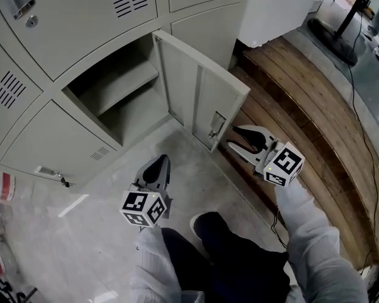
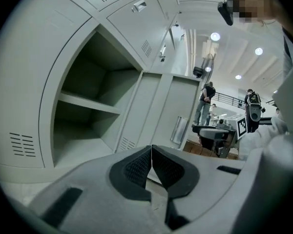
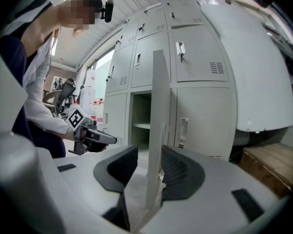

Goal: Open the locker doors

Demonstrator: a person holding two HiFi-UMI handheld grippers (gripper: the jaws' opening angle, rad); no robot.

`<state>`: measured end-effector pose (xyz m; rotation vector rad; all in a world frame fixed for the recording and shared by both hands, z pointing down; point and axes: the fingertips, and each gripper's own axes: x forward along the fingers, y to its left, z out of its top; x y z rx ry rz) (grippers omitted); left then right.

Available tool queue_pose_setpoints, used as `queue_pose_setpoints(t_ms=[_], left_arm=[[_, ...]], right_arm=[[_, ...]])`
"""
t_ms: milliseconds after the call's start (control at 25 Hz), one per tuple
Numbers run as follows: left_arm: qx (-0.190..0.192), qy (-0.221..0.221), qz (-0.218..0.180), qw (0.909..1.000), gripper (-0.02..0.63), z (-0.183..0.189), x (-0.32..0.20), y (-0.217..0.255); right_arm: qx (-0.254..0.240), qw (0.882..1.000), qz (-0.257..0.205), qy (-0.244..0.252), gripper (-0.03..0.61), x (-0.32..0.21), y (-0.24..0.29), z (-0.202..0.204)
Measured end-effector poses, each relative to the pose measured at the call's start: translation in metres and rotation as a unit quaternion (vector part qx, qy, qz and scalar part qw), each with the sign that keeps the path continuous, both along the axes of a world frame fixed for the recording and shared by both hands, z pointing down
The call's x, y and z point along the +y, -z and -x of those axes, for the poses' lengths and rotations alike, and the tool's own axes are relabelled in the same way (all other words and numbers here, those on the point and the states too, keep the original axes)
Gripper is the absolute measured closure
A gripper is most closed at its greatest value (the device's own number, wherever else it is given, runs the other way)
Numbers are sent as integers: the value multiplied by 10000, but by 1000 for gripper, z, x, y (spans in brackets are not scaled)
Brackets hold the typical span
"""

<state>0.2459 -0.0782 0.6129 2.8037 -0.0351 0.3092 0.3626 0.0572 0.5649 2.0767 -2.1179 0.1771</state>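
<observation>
Person's white sleeves (image 1: 309,245) sit lowest in head view, one gripper per hand. L gripper (image 1: 156,164) hangs over the concrete floor (image 1: 101,232), apart from the lockers. Its fingers (image 2: 136,167) are pressed together w/ nothing btwn them. R gripper (image 1: 234,138) is at the free edge of the open locker door (image 1: 199,93), just beside the latch plate (image 1: 216,125). Its fingers (image 3: 178,172) stand apart & straddle the door edge-on: one pad looks against the panel, a slim gap shows at the other, so no clamp. Door is swung out roughly square to the locker bank (image 1: 69,17), baring a compartment w/ one shelf (image 1: 123,81). Neighbouring doors are shut, incl. the lower-left door (image 1: 44,141). Wood-plank platform (image 1: 303,106) runs along the floor's right edge.
</observation>
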Motion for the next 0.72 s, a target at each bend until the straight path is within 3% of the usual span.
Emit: queue_pose_setpoints(t_ms=[160, 280, 480, 720], left_arm=[[94, -147, -102, 9998, 603, -4, 16, 11], [78, -108, -176, 9998, 603, 0, 17, 14], [121, 231, -264, 9993, 603, 14, -5, 20], [121, 783, -308, 9964, 603, 53, -38, 26]], right_arm=[[-202, 9970, -195, -727, 446, 14, 10, 6], [-214, 9953, -242, -914, 446, 18, 15, 17], [-244, 9971, -322, -642, 446, -4, 23, 42], [-542, 9977, -398, 95, 446, -63, 24, 87]])
